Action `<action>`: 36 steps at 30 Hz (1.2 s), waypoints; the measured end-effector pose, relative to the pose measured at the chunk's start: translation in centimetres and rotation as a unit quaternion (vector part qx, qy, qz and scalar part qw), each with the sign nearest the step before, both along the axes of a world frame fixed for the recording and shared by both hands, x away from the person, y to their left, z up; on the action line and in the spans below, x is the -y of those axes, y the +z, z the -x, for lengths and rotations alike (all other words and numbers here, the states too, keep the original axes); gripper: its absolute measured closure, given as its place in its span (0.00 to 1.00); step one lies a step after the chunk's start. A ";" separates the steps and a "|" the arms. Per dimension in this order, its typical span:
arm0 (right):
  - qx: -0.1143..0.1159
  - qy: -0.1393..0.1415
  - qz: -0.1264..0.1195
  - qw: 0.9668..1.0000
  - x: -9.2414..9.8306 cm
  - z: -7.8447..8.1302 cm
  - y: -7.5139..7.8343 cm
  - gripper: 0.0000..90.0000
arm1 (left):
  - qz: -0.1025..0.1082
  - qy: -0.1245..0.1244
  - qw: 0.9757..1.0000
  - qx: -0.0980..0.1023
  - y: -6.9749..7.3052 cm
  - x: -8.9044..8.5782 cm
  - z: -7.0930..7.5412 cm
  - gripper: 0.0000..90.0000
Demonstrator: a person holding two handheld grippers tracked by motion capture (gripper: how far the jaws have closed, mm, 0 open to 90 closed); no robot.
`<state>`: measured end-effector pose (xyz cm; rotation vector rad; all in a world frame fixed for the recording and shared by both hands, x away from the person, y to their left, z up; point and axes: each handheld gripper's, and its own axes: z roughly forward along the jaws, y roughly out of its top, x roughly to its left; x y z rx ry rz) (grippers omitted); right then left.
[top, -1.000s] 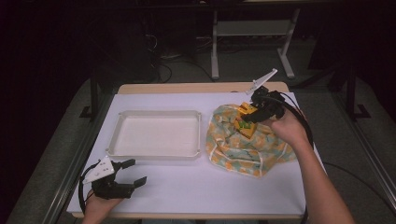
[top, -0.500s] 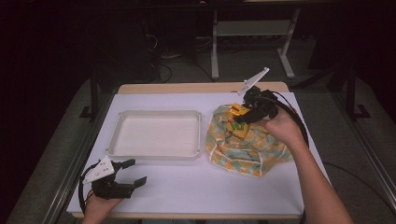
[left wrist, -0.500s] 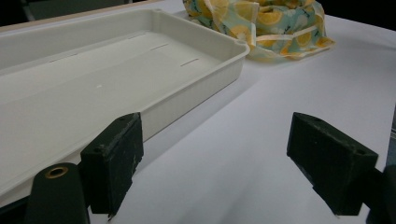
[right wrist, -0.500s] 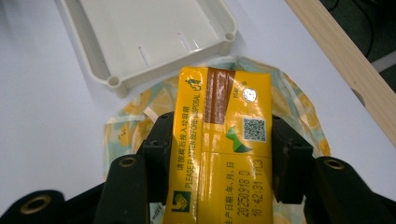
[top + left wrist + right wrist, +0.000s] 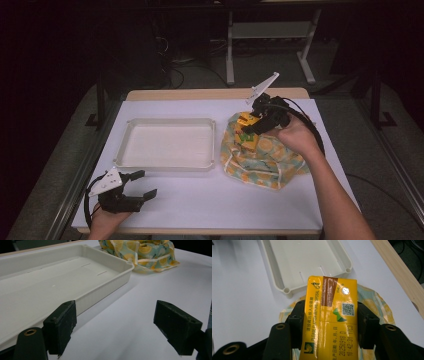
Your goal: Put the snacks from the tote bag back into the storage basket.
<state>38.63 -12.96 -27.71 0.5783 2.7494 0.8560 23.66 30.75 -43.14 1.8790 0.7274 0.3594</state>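
Note:
My right gripper (image 5: 250,128) is shut on a yellow drink carton (image 5: 249,142) and holds it just above a lemon-print cloth bag (image 5: 260,162) at the table's right. In the right gripper view the carton (image 5: 332,315) sits lengthwise between both black pads (image 5: 295,315), with the bag (image 5: 374,298) beneath it and the white tray (image 5: 287,290) ahead. My left gripper (image 5: 146,183) rests open near the front left edge, with nothing between its fingers. Seen from the left gripper view, its jaws stand wide apart over bare white tabletop, beside the tray (image 5: 107,280).
The shallow white tray (image 5: 167,165) lies empty at the table's middle left. The white table cover ends in a wooden edge (image 5: 200,94) at the back. The bag (image 5: 140,252) lies just right of the tray's corner. A dark floor with desk legs lies beyond.
My right gripper has carried the carton a little to the left and up, out of the bag toward the tray. The left gripper has stayed put.

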 end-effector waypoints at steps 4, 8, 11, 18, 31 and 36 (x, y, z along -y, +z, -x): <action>-0.001 0.011 -0.008 1.000 -0.6 0.0 0.1 0.56 | 0.000 0.000 1.000 0.001 0.0 0.0 0.0 0.20; -0.002 0.023 -0.013 1.000 -1.2 0.1 0.2 0.56 | 0.000 0.000 1.000 0.000 0.0 0.0 0.0 0.20; -0.003 0.030 -0.015 0.999 -1.7 0.1 0.3 0.56 | 0.000 0.000 1.000 0.000 0.0 0.0 0.0 0.20; -0.001 0.046 -0.019 0.999 -2.8 0.1 0.4 0.56 | 0.000 0.000 1.000 -0.001 0.0 0.0 0.0 0.20; 0.003 0.075 -0.023 0.997 -4.5 -0.1 0.3 0.56 | -0.001 0.002 1.000 0.000 0.0 0.0 0.0 0.20; 0.000 0.083 -0.029 0.996 -5.2 0.0 0.3 0.56 | -0.001 0.002 1.000 -0.001 0.0 -0.1 0.0 0.20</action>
